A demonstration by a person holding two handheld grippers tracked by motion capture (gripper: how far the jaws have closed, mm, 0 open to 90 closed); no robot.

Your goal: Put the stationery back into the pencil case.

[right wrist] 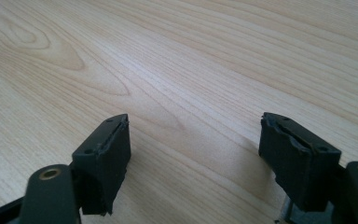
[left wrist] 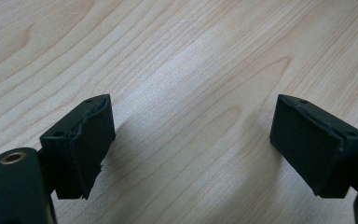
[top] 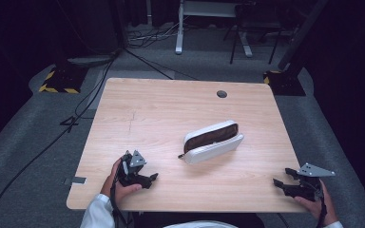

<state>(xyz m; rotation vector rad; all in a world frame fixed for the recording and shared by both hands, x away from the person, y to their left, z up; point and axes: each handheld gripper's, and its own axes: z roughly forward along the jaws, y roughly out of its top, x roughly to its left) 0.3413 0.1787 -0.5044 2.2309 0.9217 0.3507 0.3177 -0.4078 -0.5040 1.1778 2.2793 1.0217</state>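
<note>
A white pencil case (top: 214, 141) with a brown lining lies unzipped near the middle of the wooden table (top: 161, 109), its mouth facing away from me. My left gripper (top: 153, 177) rests on the table near the front left, held by a hand, jaws open and pointing right. My right gripper (top: 281, 177) sits at the front right corner, jaws open and pointing left toward the case. In the left gripper view the left gripper (left wrist: 191, 149) has only bare wood between its pads. The right gripper (right wrist: 193, 158) in its own view likewise holds nothing.
A round cable hole (top: 222, 94) sits near the table's far edge. Cables (top: 76, 114) trail over the grey floor at the left. Yellow-black striped stand bases (top: 59, 80) and a white desk frame (top: 180, 28) stand beyond the table.
</note>
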